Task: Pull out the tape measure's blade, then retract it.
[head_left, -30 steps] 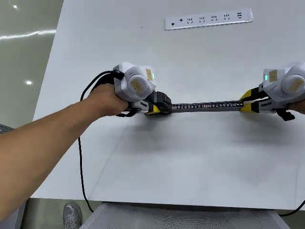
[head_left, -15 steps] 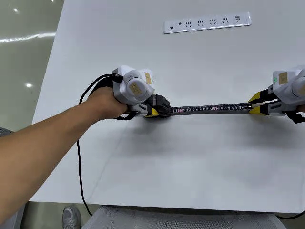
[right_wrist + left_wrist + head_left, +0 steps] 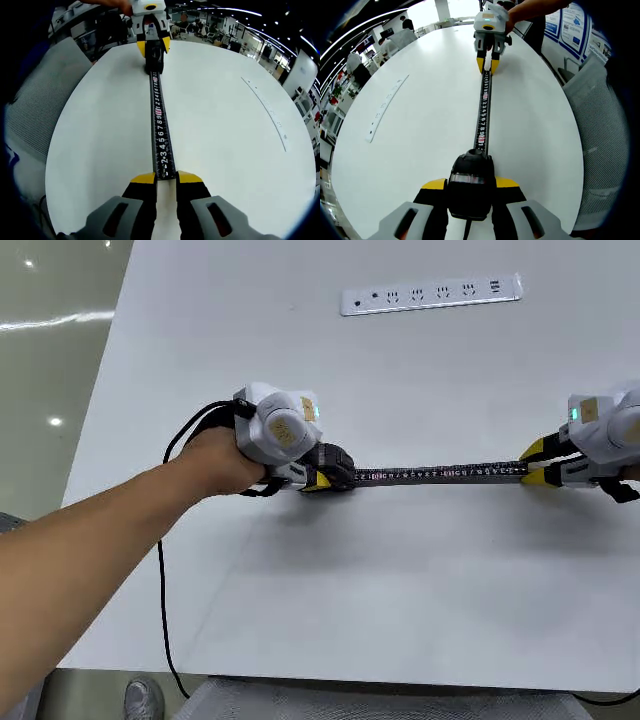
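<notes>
White table (image 3: 400, 570): one tape measure (image 3: 338, 464), left gripper (image 3: 318, 472) clamping it (right gripper (image 3: 533, 464) pinching its blade (image 3: 440, 474)).

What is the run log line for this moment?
left tool: shut on tape measure case | right tool: shut on blade | blade: pulled out straight | retract: pending

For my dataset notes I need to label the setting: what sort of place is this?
Probably an open-plan office or lab: a big white table with a power strip on it, a grey mesh chair beside it, and more desks in the background.
</notes>
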A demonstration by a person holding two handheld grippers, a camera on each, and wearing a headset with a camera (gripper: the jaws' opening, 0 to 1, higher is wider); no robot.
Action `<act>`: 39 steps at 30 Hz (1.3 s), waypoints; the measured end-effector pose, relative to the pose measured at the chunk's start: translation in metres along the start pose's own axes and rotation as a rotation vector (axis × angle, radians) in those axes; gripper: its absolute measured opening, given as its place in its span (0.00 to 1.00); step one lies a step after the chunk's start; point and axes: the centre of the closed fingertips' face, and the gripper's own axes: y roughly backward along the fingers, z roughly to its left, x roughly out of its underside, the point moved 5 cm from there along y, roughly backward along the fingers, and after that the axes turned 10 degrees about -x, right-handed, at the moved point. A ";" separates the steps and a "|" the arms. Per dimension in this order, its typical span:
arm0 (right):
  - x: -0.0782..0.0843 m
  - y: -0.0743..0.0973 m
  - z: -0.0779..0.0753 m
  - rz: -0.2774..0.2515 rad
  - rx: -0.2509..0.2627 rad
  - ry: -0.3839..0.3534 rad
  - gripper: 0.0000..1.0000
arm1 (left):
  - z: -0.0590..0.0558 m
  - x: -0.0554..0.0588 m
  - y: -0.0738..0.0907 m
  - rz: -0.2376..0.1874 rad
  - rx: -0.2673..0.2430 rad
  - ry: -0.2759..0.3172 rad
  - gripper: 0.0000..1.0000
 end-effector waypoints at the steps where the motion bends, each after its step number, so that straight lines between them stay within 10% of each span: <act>1: 0.000 0.000 0.000 0.004 -0.001 0.003 0.10 | 0.000 0.000 0.000 -0.001 -0.001 -0.003 0.30; 26: -0.006 0.003 0.000 0.095 0.041 0.044 0.14 | 0.002 0.005 -0.004 -0.026 -0.053 0.030 0.35; 39: -0.002 0.008 0.003 0.057 0.109 -0.136 0.31 | -0.004 0.008 0.010 -0.017 -0.136 0.141 0.49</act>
